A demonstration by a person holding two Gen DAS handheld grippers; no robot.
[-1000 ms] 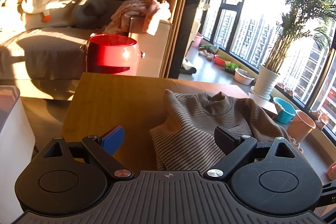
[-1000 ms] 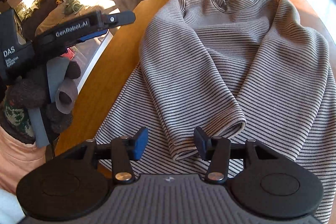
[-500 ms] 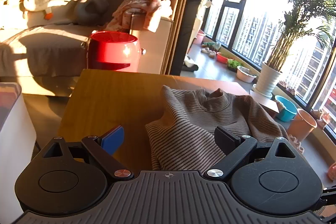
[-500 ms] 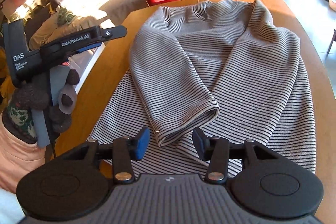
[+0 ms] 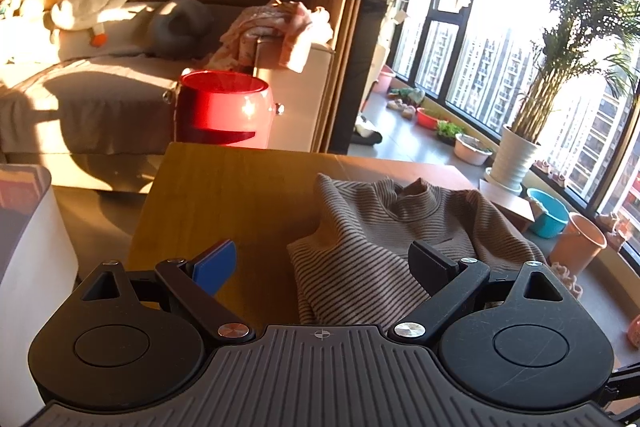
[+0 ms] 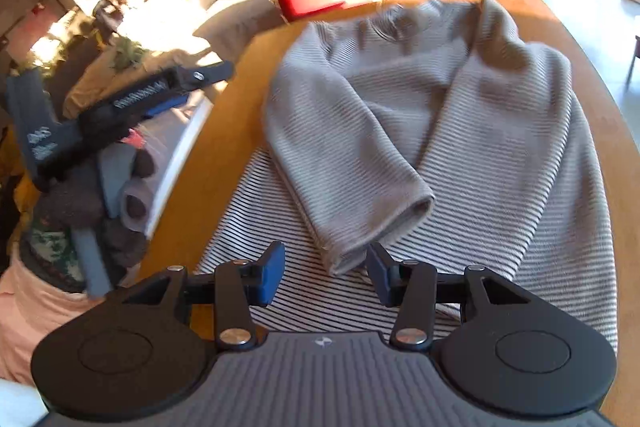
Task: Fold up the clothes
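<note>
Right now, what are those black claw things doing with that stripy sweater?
A person is folding a striped sweater on a wooden table, holding a gripper in each hand. One sleeve is already folded across the body. Both the right gripper and the left gripper have open jaws and hold nothing.

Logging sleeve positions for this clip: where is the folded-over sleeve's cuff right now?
In the right wrist view the cuff lies on the striped sweater, left of centre, just ahead of the open right gripper and apart from its jaws.
</note>
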